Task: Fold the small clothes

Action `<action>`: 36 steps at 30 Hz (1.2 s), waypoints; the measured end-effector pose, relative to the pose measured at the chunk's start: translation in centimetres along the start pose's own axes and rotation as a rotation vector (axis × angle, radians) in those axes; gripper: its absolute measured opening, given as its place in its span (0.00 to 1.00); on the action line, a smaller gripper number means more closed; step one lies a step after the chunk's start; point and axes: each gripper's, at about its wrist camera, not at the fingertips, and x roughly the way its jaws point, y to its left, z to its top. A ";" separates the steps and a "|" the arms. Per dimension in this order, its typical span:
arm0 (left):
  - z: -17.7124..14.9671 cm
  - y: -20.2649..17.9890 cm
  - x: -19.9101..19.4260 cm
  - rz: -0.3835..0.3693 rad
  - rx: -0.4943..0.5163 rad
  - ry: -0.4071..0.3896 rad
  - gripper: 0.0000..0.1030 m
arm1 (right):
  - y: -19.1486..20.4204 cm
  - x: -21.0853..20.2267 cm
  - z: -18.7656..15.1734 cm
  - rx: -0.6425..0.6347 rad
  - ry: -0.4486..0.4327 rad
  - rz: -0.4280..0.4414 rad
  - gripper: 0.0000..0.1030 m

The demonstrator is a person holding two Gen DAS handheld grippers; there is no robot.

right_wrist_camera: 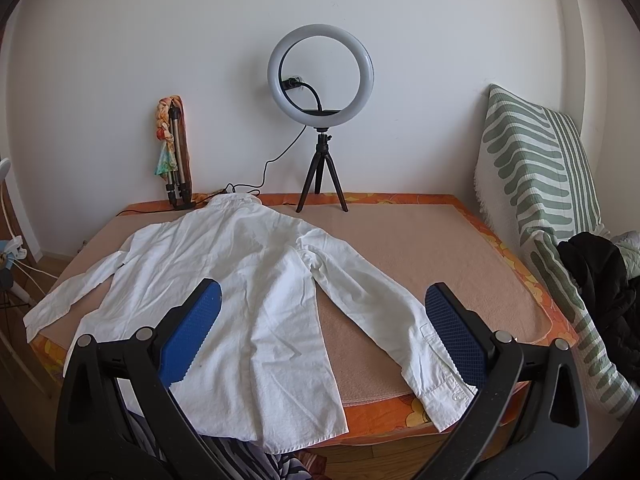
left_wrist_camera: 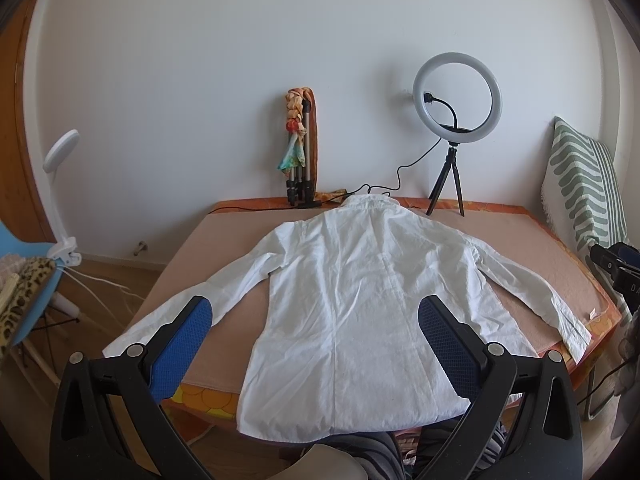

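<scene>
I've got both the left gripper (left_wrist_camera: 314,322) and right gripper (right_wrist_camera: 322,308) spread wide and empty above the white shirt (left_wrist_camera: 352,304), lying flat back-up on the table (right_wrist_camera: 420,240), collar far, right sleeve (right_wrist_camera: 384,320) between my right fingers.

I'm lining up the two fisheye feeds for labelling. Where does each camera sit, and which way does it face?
Left wrist: on the left gripper, near the bed's front edge, facing the wall across the white shirt; jaws open over the hem; striped clothing shows below.
Right wrist: on the right gripper, further right, same heading; jaws open over the shirt's right sleeve.
Shared: shirt, ring light, folded tripod, striped cushion.
</scene>
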 end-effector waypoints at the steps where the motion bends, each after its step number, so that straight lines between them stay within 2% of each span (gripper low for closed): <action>1: 0.0 0.0 0.0 0.000 -0.001 0.000 1.00 | 0.0 0.0 0.0 0.000 0.000 0.000 1.00; 25: -0.6 2.3 -0.2 0.035 -0.026 0.003 1.00 | 1.5 -0.1 0.0 -0.019 -0.008 0.014 1.00; 28: -1.0 3.3 -0.2 0.031 -0.050 0.004 1.00 | 2.1 0.2 0.1 -0.028 0.000 0.032 1.00; 31: -1.8 5.3 0.5 0.026 -0.102 0.037 1.00 | 3.0 0.5 0.3 -0.038 0.005 0.060 1.00; 34: -3.2 8.1 1.2 0.028 -0.174 0.079 1.00 | 4.4 1.0 0.6 -0.045 0.007 0.111 1.00; 36: -4.2 10.1 1.5 0.046 -0.210 0.097 1.00 | 5.5 1.4 1.1 -0.047 0.012 0.182 1.00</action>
